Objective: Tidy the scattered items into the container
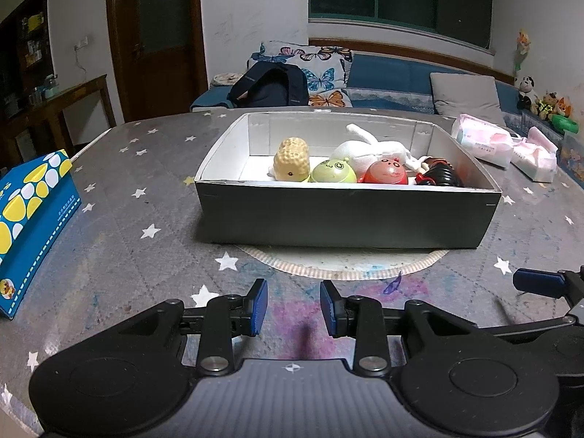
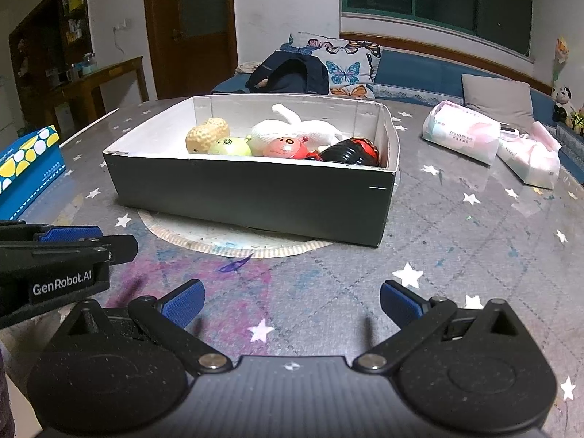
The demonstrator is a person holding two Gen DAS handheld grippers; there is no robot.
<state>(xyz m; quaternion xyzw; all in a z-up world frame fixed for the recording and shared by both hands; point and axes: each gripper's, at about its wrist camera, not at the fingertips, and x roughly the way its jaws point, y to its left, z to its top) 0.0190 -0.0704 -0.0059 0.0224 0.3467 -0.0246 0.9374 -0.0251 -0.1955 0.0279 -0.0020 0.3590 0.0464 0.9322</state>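
seemingly all the toys [image 1: 343, 171] already lie inside the box [image 1: 346, 215] at the far middle of the worktop [image 1: 138, 241]. they look light; the hard round ones may slip, so grip their middles. left gripper [image 1: 294, 308] slightly open, right gripper [image 2: 292, 304] wide open, both empty.

Matt cardboard box [image 1: 346, 215], glossy plastic toys [image 1: 386, 173]
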